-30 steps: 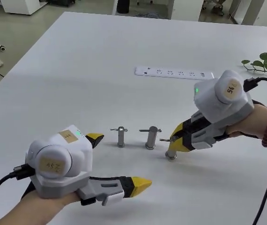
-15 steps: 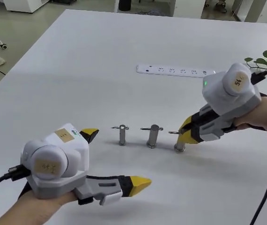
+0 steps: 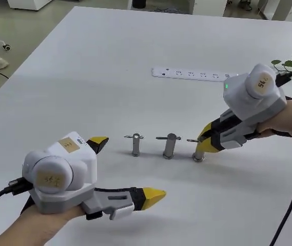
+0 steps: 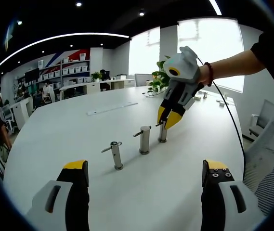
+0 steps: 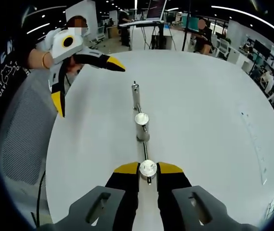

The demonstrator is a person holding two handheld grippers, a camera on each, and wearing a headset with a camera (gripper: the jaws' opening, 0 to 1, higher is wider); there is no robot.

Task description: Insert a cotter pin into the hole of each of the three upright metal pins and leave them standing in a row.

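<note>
Here, in the head view, three upright metal pins stand in a row on a white table (image 3: pixel 84 77), with a power strip (image 3: pixel 192 74) well beyond them. The right gripper (image 3: pixel 203 143) reaches in from the right. Its yellow jaws are clenched on the end pin (image 3: pixel 199 155), whose cotter pin (image 3: pixel 191 140) sticks out sideways near the top. The middle pin (image 3: pixel 169 147) and the third pin (image 3: pixel 136 146) stand free, each with a wire through its hole. The left gripper (image 3: pixel 130 166) hangs low at the near left, jaws spread wide, grasping nothing.

In the left gripper view, the row runs away from the released jaws, and the right gripper bears down on the farthest pin.

In the right gripper view, the end pin's round head sits pinched between the two jaw tips, in line with the other two ahead.

All three holes look filled, so the step in hand is probably leaving the end pin standing in line. That calls for keeping it vertical with its base flat, then opening the jaws evenly and lifting straight off, so the wire is not snagged and the pin does not tip.
</note>
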